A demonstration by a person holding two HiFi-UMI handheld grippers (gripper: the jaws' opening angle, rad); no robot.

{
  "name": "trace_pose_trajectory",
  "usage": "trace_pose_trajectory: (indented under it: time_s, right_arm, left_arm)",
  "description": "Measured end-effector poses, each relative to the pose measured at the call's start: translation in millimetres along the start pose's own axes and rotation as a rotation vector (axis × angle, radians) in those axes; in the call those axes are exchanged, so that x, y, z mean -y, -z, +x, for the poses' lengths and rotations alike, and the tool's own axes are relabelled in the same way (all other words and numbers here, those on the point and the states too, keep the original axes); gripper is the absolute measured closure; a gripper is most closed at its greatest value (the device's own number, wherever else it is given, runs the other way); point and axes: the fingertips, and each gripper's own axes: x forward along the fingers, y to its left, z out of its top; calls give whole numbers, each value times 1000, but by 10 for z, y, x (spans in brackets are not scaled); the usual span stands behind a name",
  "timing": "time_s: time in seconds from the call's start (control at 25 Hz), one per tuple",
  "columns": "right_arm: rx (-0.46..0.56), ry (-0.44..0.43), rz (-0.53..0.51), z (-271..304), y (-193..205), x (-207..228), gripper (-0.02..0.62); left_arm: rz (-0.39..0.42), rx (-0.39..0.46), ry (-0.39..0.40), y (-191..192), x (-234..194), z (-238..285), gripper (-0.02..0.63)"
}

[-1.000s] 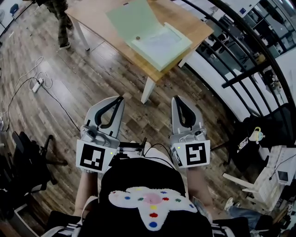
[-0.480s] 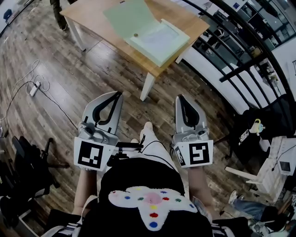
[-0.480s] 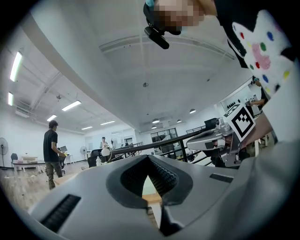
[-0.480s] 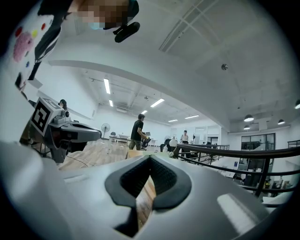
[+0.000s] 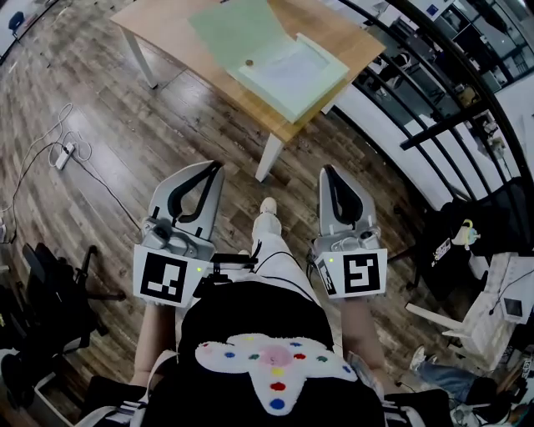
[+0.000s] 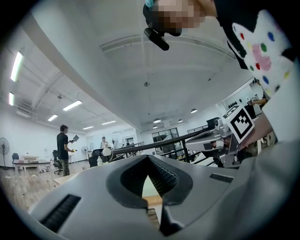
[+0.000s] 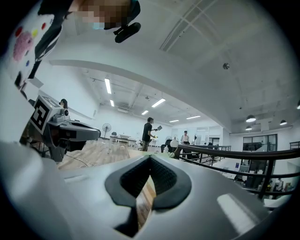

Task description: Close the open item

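Observation:
A pale green box [image 5: 292,79] lies open on the wooden table [image 5: 158,25] at the top of the head view, with its flat lid [image 5: 234,33] folded out to the left and a small brown dot on it. Both grippers are held low near the person's body, well short of the table. My left gripper [image 5: 215,168] is shut with nothing in it; in its own view the left gripper [image 6: 148,156] has its tips meeting. My right gripper [image 5: 327,170] is shut and empty too, as the right gripper [image 7: 150,157] shows in its own view.
A white table leg [image 5: 269,156] stands between the grippers and the box. A black railing [image 5: 442,92] runs along the right, with a chair and bags [image 5: 455,242] beyond. A power strip with cable [image 5: 65,154] lies on the wood floor at left. A dark chair [image 5: 42,292] sits at lower left.
The table and box have shifted slightly in the head view as the person steps forward; a foot now shows between the grippers. Both grippers stay shut.

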Motion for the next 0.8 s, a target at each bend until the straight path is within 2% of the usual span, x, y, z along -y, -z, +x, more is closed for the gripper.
trace_pose_trajectory:
  time_s: [0.28,0.44,0.8]
  right_arm:
    - [-4,-36,-7,403,119,191,586]
    - [-9,-42,3,663,205,358,588]
    - [-17,-86,18,1366,337,800,588]
  left_arm:
    - [8,4,-33,30,-216,381,600]
    - [24,-26,-43,107,-334,625,600]
    - [9,-40,-89,151,-686,1301,600]
